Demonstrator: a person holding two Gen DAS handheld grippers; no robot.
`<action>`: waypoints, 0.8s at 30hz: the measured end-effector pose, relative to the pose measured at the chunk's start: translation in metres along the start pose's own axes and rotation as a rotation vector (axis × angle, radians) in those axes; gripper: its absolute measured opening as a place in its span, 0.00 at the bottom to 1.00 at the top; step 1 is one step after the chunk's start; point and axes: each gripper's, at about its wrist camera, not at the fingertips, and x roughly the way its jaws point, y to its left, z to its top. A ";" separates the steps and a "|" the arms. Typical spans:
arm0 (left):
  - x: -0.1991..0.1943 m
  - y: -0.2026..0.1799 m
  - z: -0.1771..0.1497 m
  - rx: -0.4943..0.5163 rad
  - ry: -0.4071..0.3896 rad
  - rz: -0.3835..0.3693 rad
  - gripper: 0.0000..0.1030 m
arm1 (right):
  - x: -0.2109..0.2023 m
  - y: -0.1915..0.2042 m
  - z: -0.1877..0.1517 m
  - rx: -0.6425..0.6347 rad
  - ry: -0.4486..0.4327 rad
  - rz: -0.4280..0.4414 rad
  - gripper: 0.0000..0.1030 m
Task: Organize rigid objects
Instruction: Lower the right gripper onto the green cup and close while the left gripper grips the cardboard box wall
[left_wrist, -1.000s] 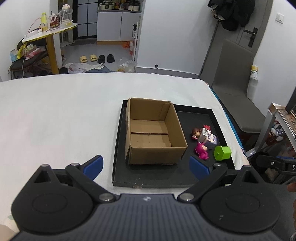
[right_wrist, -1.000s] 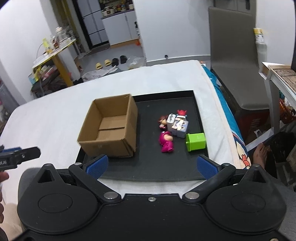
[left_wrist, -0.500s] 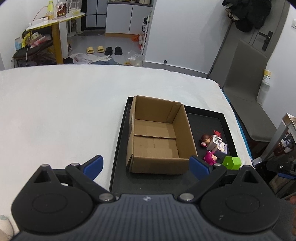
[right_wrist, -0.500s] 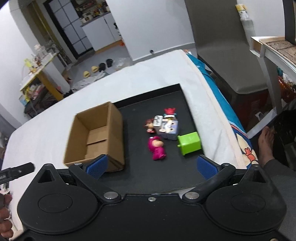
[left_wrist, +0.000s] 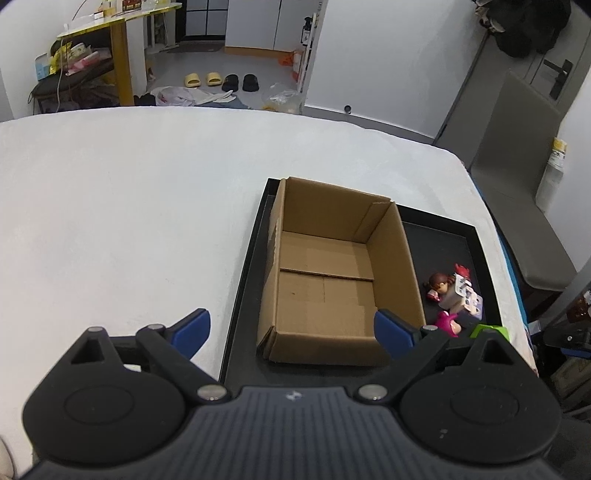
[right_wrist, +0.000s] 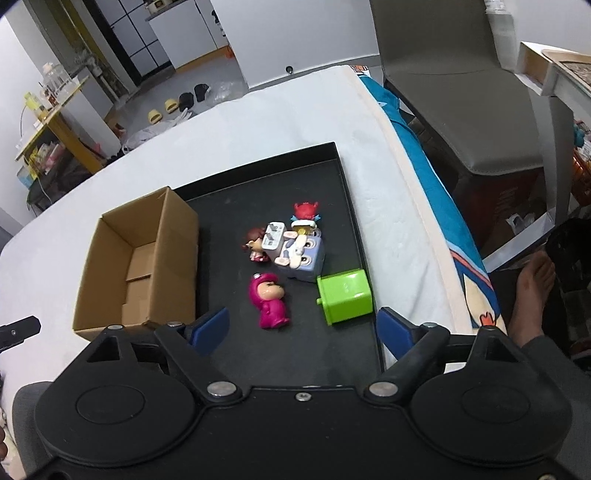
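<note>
Both tongs hang lower; right tongs (right_wrist: 302, 328) have narrowed, empty.

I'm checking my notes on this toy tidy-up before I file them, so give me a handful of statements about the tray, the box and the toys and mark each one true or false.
1. The cardboard box is empty. True.
2. The green block lies inside the box. False: it lies on the black tray, outside the box.
3. The pink figure lies on the tray between the box and the green block. True.
4. The right gripper is clamped on the pink figure. False: its jaws stand apart with nothing pressed between them.
5. The left gripper holds a toy. False: it is open and holds nothing.
</note>
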 end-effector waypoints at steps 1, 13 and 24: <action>0.003 0.001 0.000 -0.001 0.005 0.006 0.92 | 0.002 -0.001 0.003 -0.001 0.007 -0.002 0.83; 0.040 0.009 0.007 -0.050 0.066 0.027 0.70 | 0.053 -0.013 0.036 -0.062 0.140 -0.042 0.75; 0.071 0.016 0.006 -0.080 0.111 0.043 0.53 | 0.099 -0.025 0.041 -0.073 0.236 -0.056 0.66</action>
